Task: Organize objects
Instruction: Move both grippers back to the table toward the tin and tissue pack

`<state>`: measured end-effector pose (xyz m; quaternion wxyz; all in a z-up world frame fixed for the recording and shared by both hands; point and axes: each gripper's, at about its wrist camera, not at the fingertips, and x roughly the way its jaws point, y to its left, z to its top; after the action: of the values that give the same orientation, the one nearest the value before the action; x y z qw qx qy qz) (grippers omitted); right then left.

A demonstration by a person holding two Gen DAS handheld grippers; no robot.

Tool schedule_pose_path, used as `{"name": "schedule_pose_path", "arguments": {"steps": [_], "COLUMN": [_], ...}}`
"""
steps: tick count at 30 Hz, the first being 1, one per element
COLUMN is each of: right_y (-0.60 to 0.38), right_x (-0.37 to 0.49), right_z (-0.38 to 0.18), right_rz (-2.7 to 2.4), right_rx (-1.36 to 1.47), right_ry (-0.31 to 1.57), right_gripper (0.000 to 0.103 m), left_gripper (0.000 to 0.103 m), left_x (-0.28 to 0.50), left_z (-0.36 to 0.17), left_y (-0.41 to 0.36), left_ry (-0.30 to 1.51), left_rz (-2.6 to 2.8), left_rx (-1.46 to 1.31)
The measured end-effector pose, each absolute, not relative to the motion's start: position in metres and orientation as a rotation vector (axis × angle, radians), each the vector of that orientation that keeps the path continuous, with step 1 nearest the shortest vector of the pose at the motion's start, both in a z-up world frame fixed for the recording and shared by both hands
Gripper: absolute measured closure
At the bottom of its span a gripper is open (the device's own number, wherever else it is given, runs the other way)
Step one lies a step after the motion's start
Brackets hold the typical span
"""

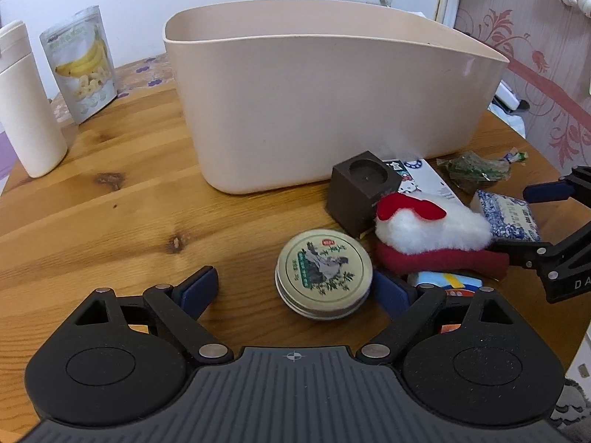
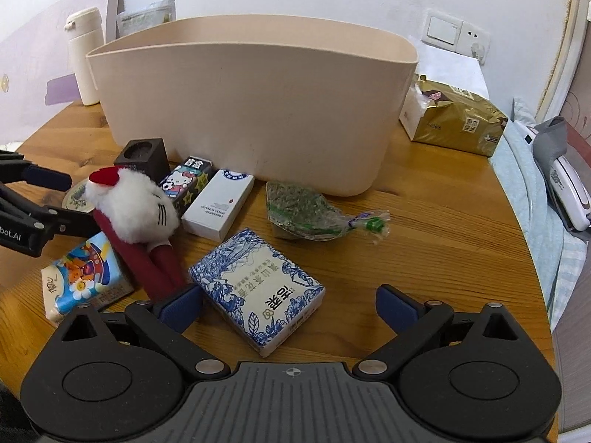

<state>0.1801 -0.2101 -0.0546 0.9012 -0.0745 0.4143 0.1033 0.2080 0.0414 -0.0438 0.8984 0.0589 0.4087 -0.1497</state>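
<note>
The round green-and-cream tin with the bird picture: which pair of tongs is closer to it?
Left. The left tongs sit open around the round tin; the right tongs are off to its right, open around the blue-and-white patterned box.

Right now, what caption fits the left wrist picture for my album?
Open left tongs straddle a round tin on the wooden table, in front of the beige tub.
</note>
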Motion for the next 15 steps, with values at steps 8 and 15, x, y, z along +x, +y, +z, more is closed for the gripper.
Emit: {"name": "schedule_pose_path", "arguments": {"steps": [8,15], "right_y": [-0.2072,-0.2007], "right_x": [0.1859,0.1847], "right_z": [-0.0553,-0.0524], "right_rz": [0.228,0.262], "right_rx": [-0.150,-0.157], "right_ry": [0.850,0.839], "right_gripper": [0.016,0.039], "left_gripper": [0.011,0.034], "left_x": [0.2131,0.2105], "left_z": [-0.0464,-0.0436], "left_y": [0.0359,0.0360], "left_ry": [0.824,0.798], "left_rz": [-0.312,-0.340], "left_rx": [0.151,0.155]}}
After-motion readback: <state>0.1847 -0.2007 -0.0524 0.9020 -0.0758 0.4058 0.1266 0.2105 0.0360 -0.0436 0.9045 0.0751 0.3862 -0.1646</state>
